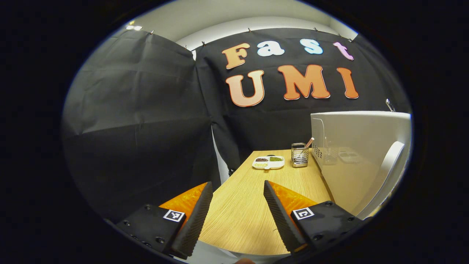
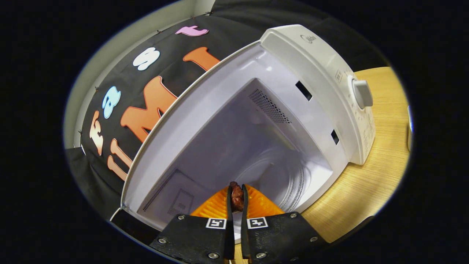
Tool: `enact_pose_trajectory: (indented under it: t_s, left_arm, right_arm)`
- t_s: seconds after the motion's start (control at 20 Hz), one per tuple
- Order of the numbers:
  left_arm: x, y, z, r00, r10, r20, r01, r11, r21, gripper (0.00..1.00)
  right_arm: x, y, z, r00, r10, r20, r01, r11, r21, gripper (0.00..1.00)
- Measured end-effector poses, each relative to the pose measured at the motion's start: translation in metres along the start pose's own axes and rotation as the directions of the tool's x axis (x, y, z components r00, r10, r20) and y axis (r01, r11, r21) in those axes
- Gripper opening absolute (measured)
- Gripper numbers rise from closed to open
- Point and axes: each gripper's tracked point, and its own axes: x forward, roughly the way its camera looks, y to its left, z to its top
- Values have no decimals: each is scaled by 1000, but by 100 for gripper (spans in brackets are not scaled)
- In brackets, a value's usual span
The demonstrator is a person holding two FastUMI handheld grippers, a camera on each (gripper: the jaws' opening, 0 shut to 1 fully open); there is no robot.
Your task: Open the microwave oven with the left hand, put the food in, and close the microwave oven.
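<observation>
My right gripper (image 2: 235,190) pinches a small dark-red piece of food (image 2: 237,196) between both fingers, held at the mouth of the open microwave (image 2: 315,62). Its white cavity (image 2: 234,135) lies ahead, the control knob (image 2: 362,93) to the side, on the wooden table (image 2: 381,161).

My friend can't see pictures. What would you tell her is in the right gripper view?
The right gripper pinches a small dark-red piece of food at the mouth of an open white microwave, whose inside is bare. The microwave sits on a wooden table.
</observation>
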Motion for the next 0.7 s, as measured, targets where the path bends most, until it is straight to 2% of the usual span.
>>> enact_pose_trajectory:
  t_s: [0.2,0.35,0.55,0.7]
  left_arm:
    - [0,-1,4,1000,0,4,0,1000,2,91]
    - [-3,0,6,1000,2,11,-2,1000,1,92]
    - [-9,2,8,1000,6,14,-6,1000,-5,91]
    - [-14,0,13,1000,4,26,-4,1000,-2,92]
  right_arm:
    - [14,-4,-10,1000,-17,-20,17,1000,-7,6]
    - [14,-5,-9,1000,-28,-6,27,996,-79,8]
    - [19,-10,-7,996,-84,-34,78,986,-149,18]
    - [24,-31,-9,987,-150,-57,136,969,-205,28]
